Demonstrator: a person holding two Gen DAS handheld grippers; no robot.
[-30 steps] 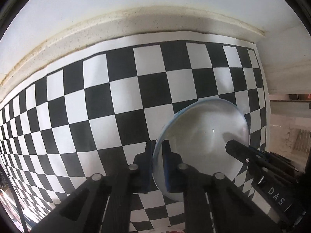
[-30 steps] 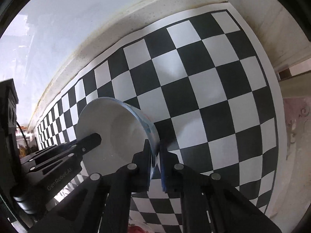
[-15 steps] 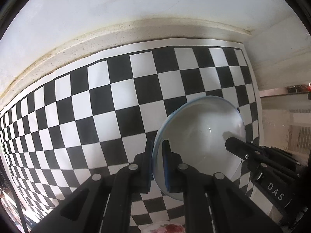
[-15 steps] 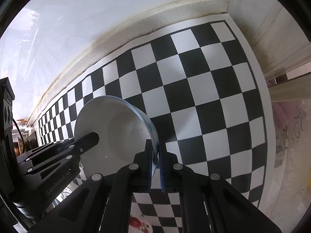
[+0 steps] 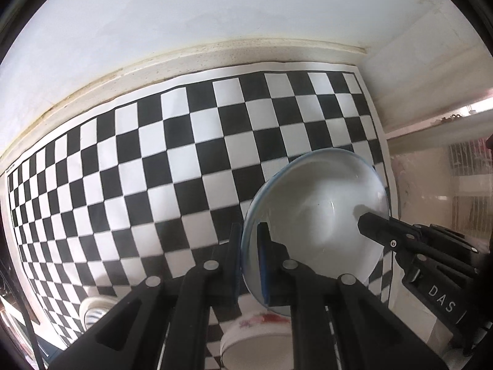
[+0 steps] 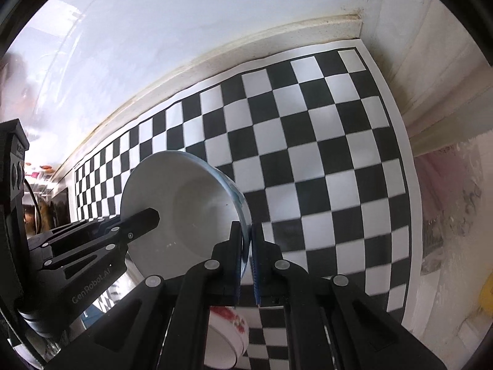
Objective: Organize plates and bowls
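Left wrist view: left hand-held gripper [image 5: 249,262] points straight down, its jaws clamped on the near rim of a white bowl [image 5: 317,215]. The bowl hangs tilted to the right of the fingers, above the checkered tabletop [image 5: 154,160], with the right hand-held gripper [image 5: 369,226] pinching its far rim. A floral bowl [image 5: 255,336] sits directly below the fingers, so I judge the coming move a descent onto it.

Right wrist view: right hand-held gripper [image 6: 246,259], steeply downward, is clamped on the white bowl's [image 6: 185,215] blue-edged rim; the bowl extends leftward to the left hand-held gripper [image 6: 144,220]. The floral bowl [image 6: 228,336] lies beneath, slightly left.
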